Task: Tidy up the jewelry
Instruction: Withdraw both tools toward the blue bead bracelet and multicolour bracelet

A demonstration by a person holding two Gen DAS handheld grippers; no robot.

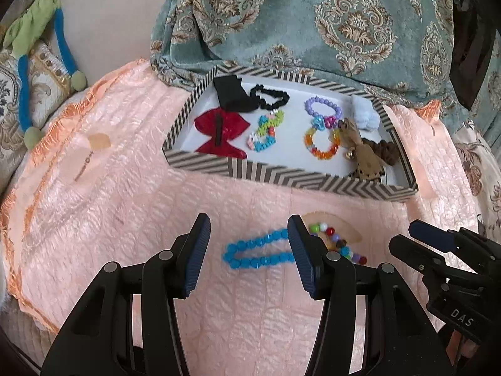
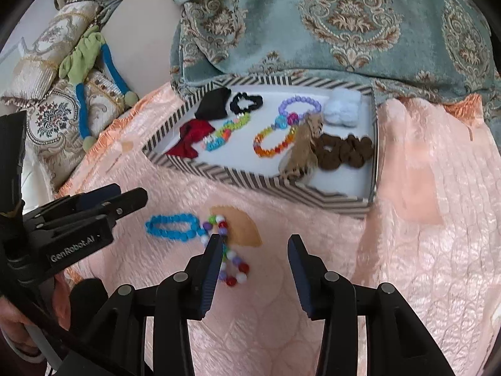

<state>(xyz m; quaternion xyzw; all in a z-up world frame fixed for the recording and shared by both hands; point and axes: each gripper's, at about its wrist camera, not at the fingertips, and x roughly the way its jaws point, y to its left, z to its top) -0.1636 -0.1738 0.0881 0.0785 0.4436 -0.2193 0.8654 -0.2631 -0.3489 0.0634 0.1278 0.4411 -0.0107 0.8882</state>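
A blue bead bracelet (image 1: 260,252) (image 2: 172,227) lies flat on the peach quilt. My left gripper (image 1: 249,222) hovers over it, open, with the bracelet showing between the two fingers and neither pad pressing on it. Just right of it lies a multicoloured bead bracelet (image 1: 341,246) (image 2: 233,268) on a tan patch. My right gripper (image 2: 255,239) is open with bare quilt between its fingers; its left finger (image 2: 213,260) overlaps that bracelet's edge. A striped box (image 1: 281,180) (image 2: 250,183) farther back holds several bracelets, bows and scrunchies.
The peach quilt (image 2: 422,250) runs wide to the right of the box. A teal patterned cushion (image 1: 313,22) rises behind the box. At the far left a green and blue fabric cord (image 1: 22,72) lies over an embroidered pillow. The two grippers sit close side by side.
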